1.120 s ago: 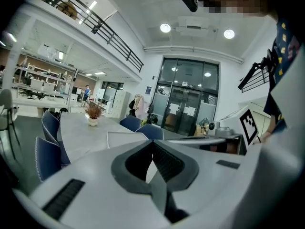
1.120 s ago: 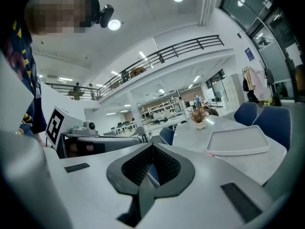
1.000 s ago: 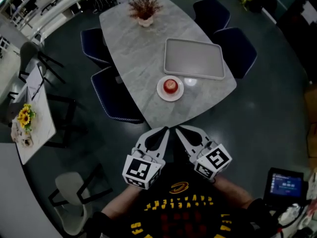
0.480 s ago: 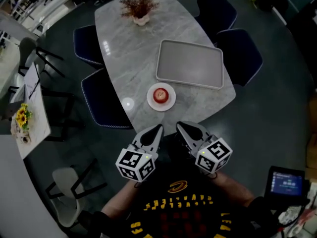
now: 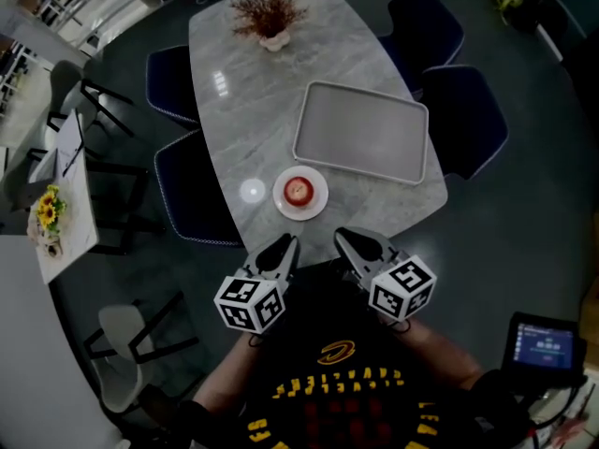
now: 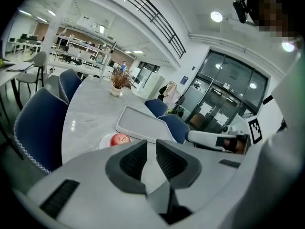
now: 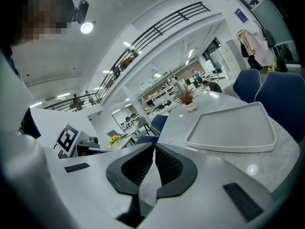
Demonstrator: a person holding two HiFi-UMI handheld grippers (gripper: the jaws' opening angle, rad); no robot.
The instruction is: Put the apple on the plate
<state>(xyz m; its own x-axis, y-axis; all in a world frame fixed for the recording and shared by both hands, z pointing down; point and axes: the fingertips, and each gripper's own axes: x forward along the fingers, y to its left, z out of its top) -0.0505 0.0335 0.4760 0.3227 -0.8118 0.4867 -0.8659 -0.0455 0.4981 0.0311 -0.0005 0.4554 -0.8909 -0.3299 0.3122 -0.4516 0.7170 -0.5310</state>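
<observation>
One step is all this task asks, and to judge from how things lie it is done. The apple [image 5: 297,191] sits in the middle of the plate [image 5: 319,201], near the front edge of the bench [image 5: 281,92]. Nothing seems left but to leave it there.

At the left, the left tongs [image 5: 281,248] hang short of the bench edge, apart from the plate. Their ribbed black pads [image 6: 131,160] are drawn almost together, with only a thin slit between them and nothing in it. The shells are smooth pale plastic.

Next comes the apple, round, red and glossy, with a paler patch on top. In the left gripper view it [image 6: 119,139] shows a short stem dimple. The plate is a small white disc with a shallow rim, probably glazed. The bench top is a long rounded slab of grey-veined stone, polished enough to throw back ceiling lights.

Just beyond the plate and to its right lies an empty tray [image 5: 363,144]. It is a matte grey rectangle with rounded corners and a raised lip.

At the right, the right tongs [image 5: 351,241] also hold back from the bench. Their pads [image 7: 169,165] meet at the tips, clenched on nothing.
</observation>
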